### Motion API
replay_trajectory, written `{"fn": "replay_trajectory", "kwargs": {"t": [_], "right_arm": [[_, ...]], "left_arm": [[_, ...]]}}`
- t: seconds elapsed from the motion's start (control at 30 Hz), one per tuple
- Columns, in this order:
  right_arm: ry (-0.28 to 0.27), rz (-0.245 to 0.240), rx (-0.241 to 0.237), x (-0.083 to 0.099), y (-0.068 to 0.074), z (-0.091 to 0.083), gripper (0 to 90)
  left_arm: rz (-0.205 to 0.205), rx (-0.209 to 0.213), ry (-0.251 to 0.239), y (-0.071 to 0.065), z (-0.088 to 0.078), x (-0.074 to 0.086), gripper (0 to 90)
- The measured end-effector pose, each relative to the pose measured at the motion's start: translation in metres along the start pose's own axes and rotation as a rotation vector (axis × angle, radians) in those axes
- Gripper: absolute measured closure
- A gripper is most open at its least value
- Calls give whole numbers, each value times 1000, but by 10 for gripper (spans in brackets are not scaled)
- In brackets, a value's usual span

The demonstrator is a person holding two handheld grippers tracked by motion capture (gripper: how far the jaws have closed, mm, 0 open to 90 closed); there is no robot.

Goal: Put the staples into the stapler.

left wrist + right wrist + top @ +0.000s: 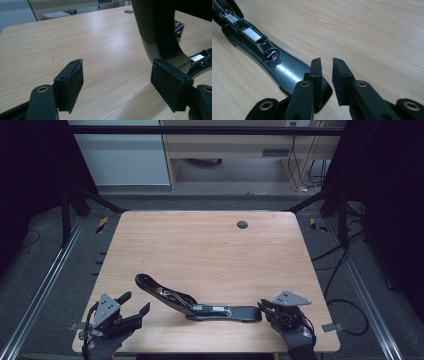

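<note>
Left gripper (135, 304): jaws spread wide, nothing between the pads (71, 83), bare tabletop in the gap. It sits at the near left corner of the table (200, 240), pointing toward the stapler. In the left gripper view the raised black arm of the stapler (156, 32) stands just beyond the right-hand pad; touching or just clear, hard to say from this angle.

Right gripper (266, 307): jaws drawn close with a narrow slot between the pads (342, 80). The gap itself holds nothing; the left-hand pad overlaps the near end of the stapler's base, apparently resting above it rather than pinching it.

Stapler (200, 305): black, swung open, lying near the front edge between the two grippers. Its base (287, 72) lies flat with the metal staple channel (249, 33) exposed; the upper arm angles up toward the left.

Small round grommet (242, 224) at the far side of the table.
</note>
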State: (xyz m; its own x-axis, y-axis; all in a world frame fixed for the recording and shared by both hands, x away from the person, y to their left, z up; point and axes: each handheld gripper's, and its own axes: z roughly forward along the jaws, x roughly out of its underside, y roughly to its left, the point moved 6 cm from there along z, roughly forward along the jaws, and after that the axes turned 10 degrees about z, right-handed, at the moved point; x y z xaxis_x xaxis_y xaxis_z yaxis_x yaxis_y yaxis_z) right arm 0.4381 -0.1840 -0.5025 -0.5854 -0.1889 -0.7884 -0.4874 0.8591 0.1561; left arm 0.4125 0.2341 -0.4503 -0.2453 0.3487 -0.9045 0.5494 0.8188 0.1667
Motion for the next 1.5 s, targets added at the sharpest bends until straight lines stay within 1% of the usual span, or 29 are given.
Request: {"fn": "replay_trajectory", "kwargs": {"t": [0.17,0.23,0.27,0.43,0.53,0.57,0.6,0.73,0.77,0.9,1.0,1.03,1.13,1.17,1.3,1.37,1.43,1.47,1.5], "right_arm": [[9,-4,-10,2,3,1,864],[13,-18,-10,3,2,1,891],[16,-12,-14,3,3,1,900],[31,-17,-22,4,6,2,900],[46,-21,-33,6,9,2,900],[45,-31,-32,7,9,3,900],[55,-25,-40,8,10,2,900],[56,-30,-38,9,11,2,900],[57,-30,-39,9,12,2,900],[70,-30,-45,11,14,4,900],[77,-32,-46,11,15,6,900],[76,-40,-42,11,15,6,900],[75,-40,-45,11,16,8,900],[76,-48,-43,11,16,8,900],[83,-34,-50,12,17,9,900],[87,-36,-49,12,16,10,900],[93,-28,-49,13,16,12,900],[91,-37,-48,14,15,13,900],[99,-25,-51,14,16,12,900]], "left_arm": [[-1,3,-31,-2,-6,-7,252],[3,9,-41,-4,-8,-9,250],[6,13,-44,-5,-9,-10,249],[3,20,-62,-11,-10,-15,248],[10,26,-64,-13,-10,-18,249],[10,28,-67,-14,-10,-19,250],[9,29,-70,-15,-10,-20,250],[5,31,-81,-18,-8,-26,252],[9,30,-79,-18,-8,-27,252],[2,29,-80,-19,-4,-31,260],[-1,35,-78,-19,-1,-34,270],[-2,36,-78,-20,0,-35,272],[3,38,-77,-21,3,-37,284],[5,38,-75,-21,4,-38,287],[-9,38,-76,-20,7,-41,308],[-7,39,-77,-20,8,-42,318],[-15,41,-79,-20,10,-42,327],[-17,40,-80,-19,10,-43,332],[-20,41,-83,-19,11,-43,338]]}}
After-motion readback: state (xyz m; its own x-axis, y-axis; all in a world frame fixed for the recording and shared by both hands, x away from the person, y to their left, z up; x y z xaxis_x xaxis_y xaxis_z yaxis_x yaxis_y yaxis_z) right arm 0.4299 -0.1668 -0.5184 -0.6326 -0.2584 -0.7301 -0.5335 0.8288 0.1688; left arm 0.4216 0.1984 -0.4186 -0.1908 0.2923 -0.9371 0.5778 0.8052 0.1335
